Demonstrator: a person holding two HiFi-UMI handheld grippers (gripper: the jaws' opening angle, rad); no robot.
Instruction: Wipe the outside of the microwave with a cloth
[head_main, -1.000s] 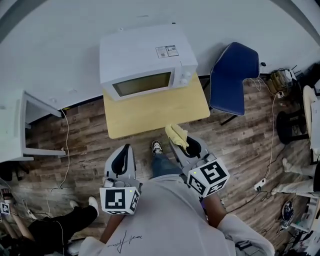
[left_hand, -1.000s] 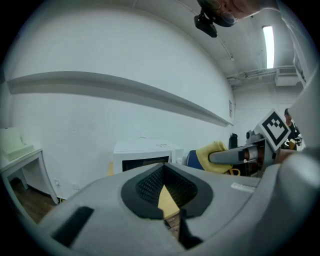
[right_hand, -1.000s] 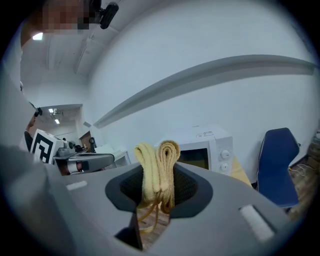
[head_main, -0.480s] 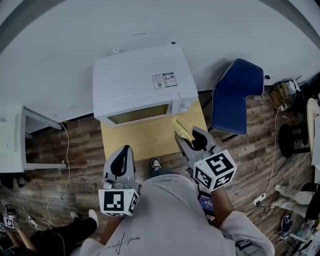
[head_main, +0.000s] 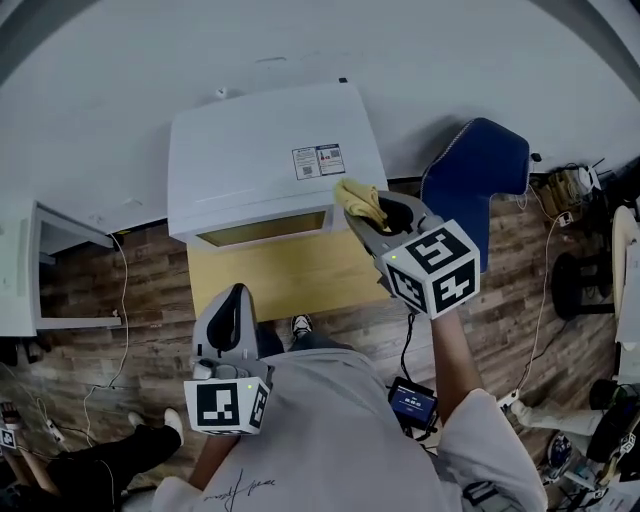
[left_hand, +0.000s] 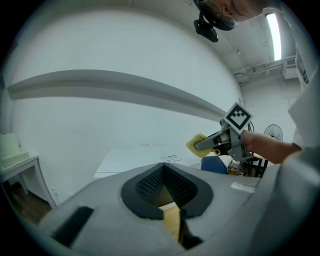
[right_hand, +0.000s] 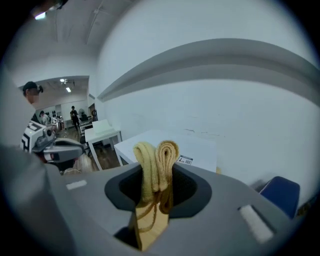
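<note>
Right gripper (head_main: 372, 206) mine, jaws clamped on yellow cloth (head_main: 355, 196): thick, folded, two rounded loops poking out. Held over right front corner of white microwave (head_main: 255, 160). Left gripper (head_main: 232, 318) low, jaws together, empty.

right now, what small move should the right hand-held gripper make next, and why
Probably lower the right hand-held gripper until its clamped folded yellow cloth presses onto the top of the white box-shaped microwave; the cloth seems to hover just above that top's right edge.
</note>
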